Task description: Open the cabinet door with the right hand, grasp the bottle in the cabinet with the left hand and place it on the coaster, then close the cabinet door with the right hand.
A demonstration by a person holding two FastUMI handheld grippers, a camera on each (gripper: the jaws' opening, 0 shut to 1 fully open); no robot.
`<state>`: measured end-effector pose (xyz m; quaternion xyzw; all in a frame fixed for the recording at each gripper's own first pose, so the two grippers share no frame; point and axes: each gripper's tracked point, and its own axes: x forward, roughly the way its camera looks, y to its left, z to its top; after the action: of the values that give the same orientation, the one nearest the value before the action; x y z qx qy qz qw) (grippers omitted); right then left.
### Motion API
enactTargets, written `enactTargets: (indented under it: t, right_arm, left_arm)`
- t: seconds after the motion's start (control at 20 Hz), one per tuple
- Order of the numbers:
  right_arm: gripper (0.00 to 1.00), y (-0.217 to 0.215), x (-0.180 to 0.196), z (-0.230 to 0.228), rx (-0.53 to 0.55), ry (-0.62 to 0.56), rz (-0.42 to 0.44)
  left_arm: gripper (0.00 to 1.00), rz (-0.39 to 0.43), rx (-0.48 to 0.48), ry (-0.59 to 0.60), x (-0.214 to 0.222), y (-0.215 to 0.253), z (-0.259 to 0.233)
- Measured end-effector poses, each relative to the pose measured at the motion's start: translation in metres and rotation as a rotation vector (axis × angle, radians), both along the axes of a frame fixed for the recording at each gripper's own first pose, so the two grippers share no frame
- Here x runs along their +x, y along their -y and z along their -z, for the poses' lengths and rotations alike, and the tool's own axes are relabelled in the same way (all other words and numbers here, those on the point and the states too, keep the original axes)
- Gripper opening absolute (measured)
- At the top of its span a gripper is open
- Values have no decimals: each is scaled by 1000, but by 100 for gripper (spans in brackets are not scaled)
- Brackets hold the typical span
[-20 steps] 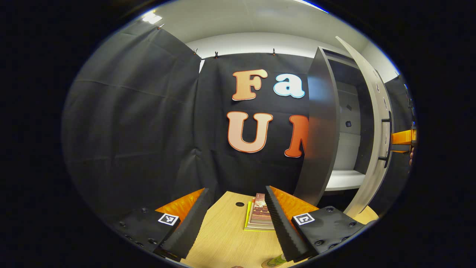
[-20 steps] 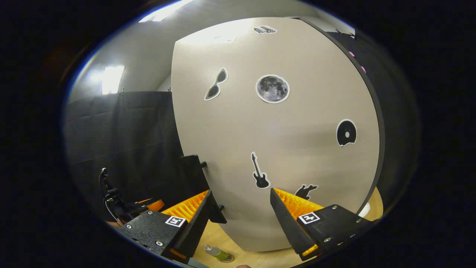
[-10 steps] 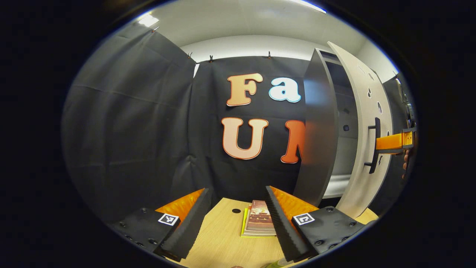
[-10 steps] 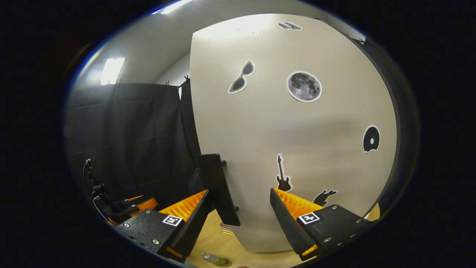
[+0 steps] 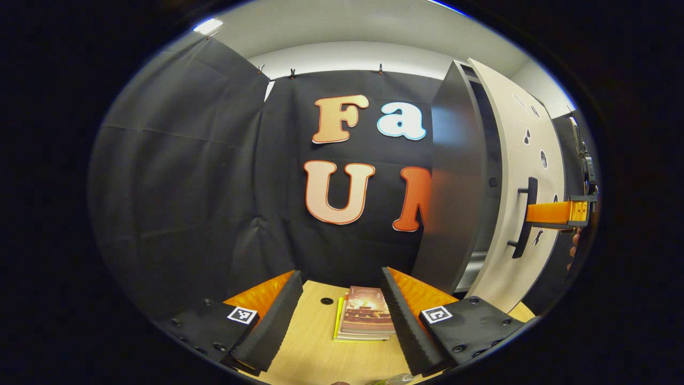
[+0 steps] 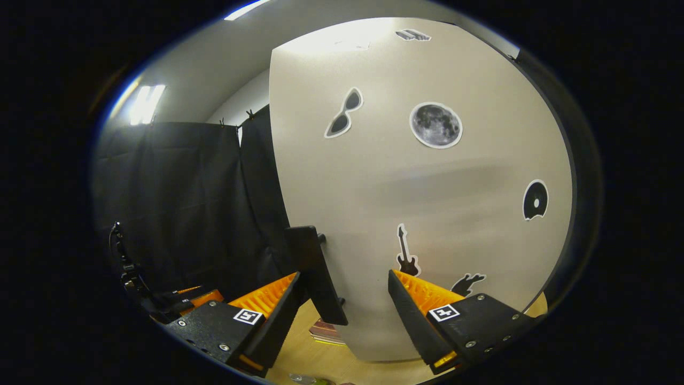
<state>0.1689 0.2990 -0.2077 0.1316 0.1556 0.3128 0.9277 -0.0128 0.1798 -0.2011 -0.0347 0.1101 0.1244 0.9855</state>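
Left gripper (image 5: 342,315): two ridged, wedge-shaped fingers set wide apart, nothing between them, held above a pale wood-grain table (image 5: 315,353). One round dark hole (image 5: 326,301) sits in the tabletop toward its far edge. One flat stack of thin books (image 5: 365,320) lies just beside that hole, a glossy reddish cover on top and a yellow edge showing underneath. At the near edge of the table a sliver of the bottle (image 5: 393,379) shows, clear with a greenish tint; its footing cannot be made out. The cabinet (image 5: 454,182) stands at the right end of the table, its side panel smooth and dark grey. The cabinet door (image 6: 427,203) is a flat matte beige slab, standing only narrowly ajar from the cabinet's front. It carries one black bar handle (image 6: 315,278) on two pegs. Six stickers counted on its face in the right gripper view: sunglasses, moon, disc, guitar, a dark silhouette, and one at the top edge too small to identify. Right gripper (image 6: 344,299): ridged fingers spread wide, the handle standing between them close to the left finger; contact with the door cannot be confirmed. The bottle's cap (image 6: 299,378) shows at the bottom.
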Motion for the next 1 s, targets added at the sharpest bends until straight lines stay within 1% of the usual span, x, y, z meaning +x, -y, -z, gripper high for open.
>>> enactTargets:
  t: [0.1,0.2,0.4,0.45,0.5,0.65,0.8,0.85,0.9,1.0]
  right_arm:
    - [97,18,1,-16,10,42,41]
    - [96,47,-1,-27,2,71,92]
    - [96,112,-16,-45,-74,131,207]
    - [96,128,-22,-49,-97,144,230]
    - [96,143,-27,-55,-116,159,250]
    - [96,181,-42,-70,-165,192,307]
    - [96,215,-54,-82,-204,199,363]
    - [96,225,-60,-87,-210,205,371]
    - [96,233,-63,-93,-214,212,381]
    - [96,246,-69,-105,-226,232,398]
  left_arm:
    - [92,30,-23,19,12,15,-14]
    - [92,66,-42,45,23,32,-33]
    - [92,142,-50,97,41,71,-88]
    - [92,157,-49,106,40,83,-86]
    - [92,171,-48,119,41,92,-98]
    - [92,191,-48,166,41,111,-132]
    - [92,203,-63,215,38,124,-165]
    - [95,204,-61,225,38,126,-173]
    - [92,202,-55,234,43,122,-181]
    - [92,195,-37,243,31,129,-195]
